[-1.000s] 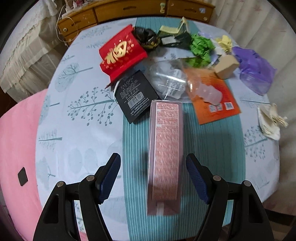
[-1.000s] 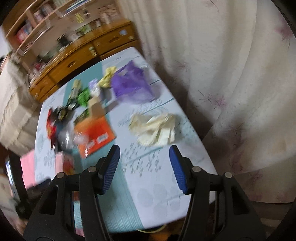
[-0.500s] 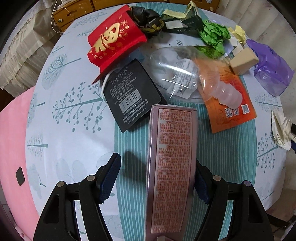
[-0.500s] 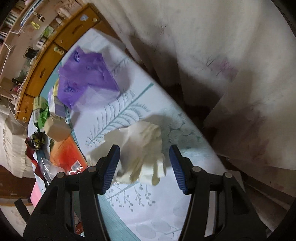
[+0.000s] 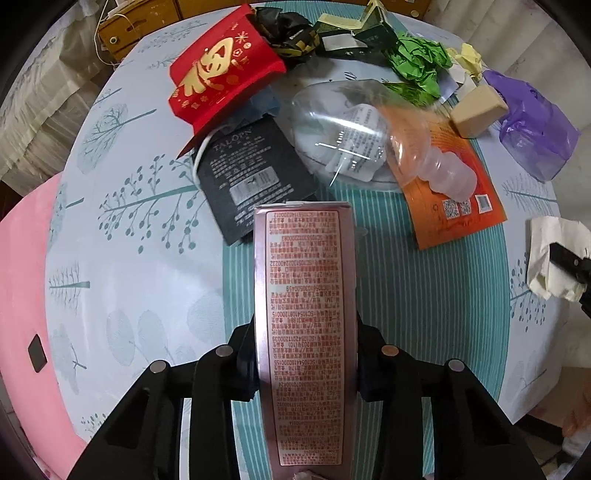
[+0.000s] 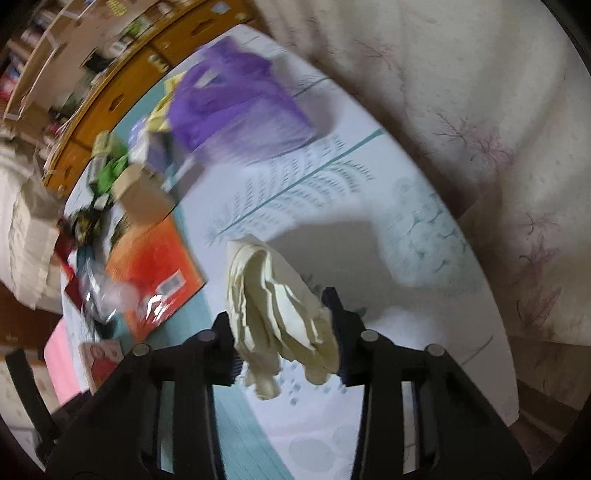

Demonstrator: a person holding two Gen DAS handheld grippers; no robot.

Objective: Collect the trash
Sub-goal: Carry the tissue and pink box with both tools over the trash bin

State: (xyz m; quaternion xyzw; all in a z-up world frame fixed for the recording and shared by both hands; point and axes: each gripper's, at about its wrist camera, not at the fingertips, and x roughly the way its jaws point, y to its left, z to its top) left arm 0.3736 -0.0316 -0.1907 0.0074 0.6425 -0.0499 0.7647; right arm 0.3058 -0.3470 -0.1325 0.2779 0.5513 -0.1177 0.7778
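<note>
My left gripper (image 5: pixel 306 354) is shut on a long pink carton (image 5: pixel 306 314) with red print, held lengthwise above the round table (image 5: pixel 147 258). My right gripper (image 6: pixel 282 332) is shut on a crumpled cream tissue (image 6: pixel 277 306) and holds it just above the table's right side; the tissue also shows at the right edge of the left wrist view (image 5: pixel 550 254). More trash lies at the far side: a red envelope (image 5: pixel 225 70), a black box (image 5: pixel 251 173), a clear plastic shell (image 5: pixel 343 136), an orange packet (image 5: pixel 450 184), green paper (image 5: pixel 421 59) and a purple bag (image 5: pixel 535 125).
A tan block (image 5: pixel 476 110) and dark wrappers (image 5: pixel 291 26) lie among the trash. A pink surface (image 5: pixel 22 295) sits left of the table. A wooden dresser (image 6: pixel 103 103) stands behind, and a curtain (image 6: pixel 480 110) hangs close on the right.
My left gripper closed on the pink carton and lifted it. My right gripper closed on the cream tissue and raised it off the table.
</note>
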